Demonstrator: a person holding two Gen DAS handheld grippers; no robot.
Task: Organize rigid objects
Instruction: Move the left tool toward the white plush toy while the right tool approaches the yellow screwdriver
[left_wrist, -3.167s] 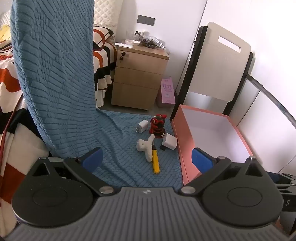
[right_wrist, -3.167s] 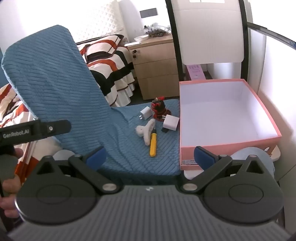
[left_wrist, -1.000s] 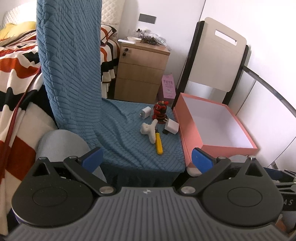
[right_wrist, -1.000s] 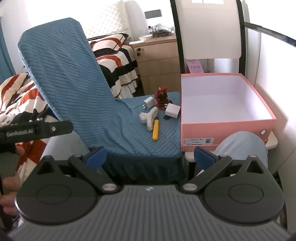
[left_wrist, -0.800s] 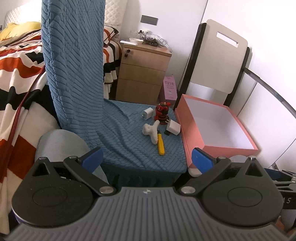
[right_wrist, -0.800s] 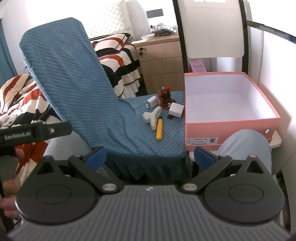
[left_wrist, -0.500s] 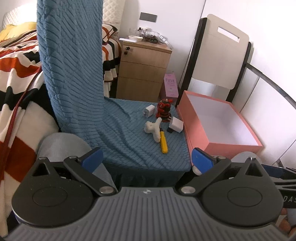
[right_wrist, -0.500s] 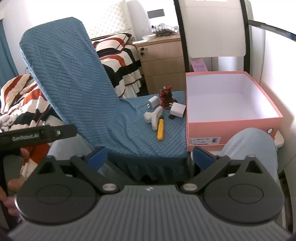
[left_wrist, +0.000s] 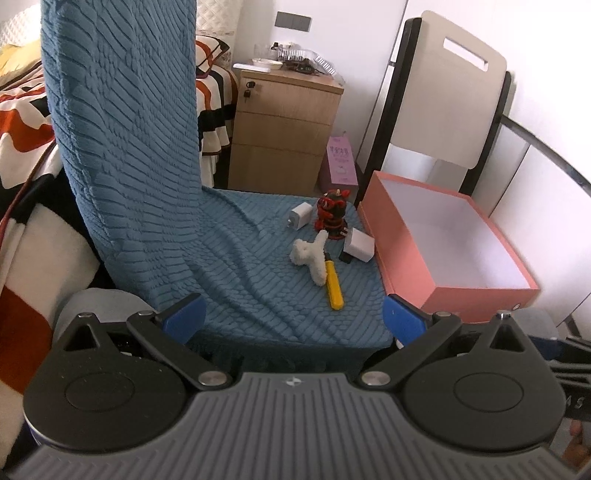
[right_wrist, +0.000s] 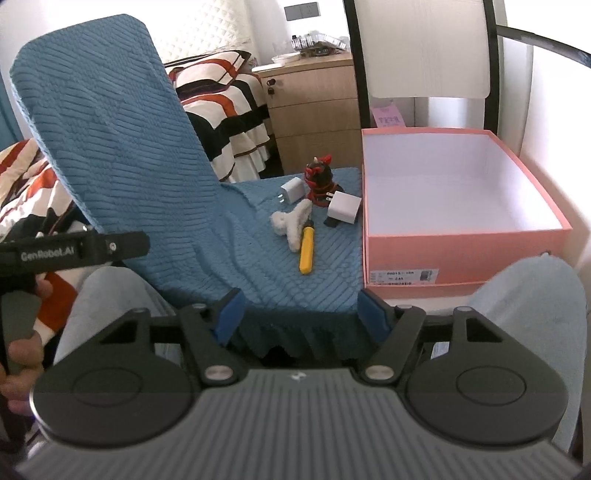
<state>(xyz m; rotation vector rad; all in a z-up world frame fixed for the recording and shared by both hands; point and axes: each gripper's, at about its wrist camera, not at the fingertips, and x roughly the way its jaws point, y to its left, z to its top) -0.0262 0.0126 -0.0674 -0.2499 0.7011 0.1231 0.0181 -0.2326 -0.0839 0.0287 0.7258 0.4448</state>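
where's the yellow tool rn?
In both wrist views the yellow tool lies on the blue-covered chair seat, its far end against the white fuzzy piece, left of the pink box.

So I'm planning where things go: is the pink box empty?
Empty. The pink box has no lid on, and its white floor is bare in both views.

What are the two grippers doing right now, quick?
Left gripper: open, holding nothing.
Right gripper: open, holding nothing.
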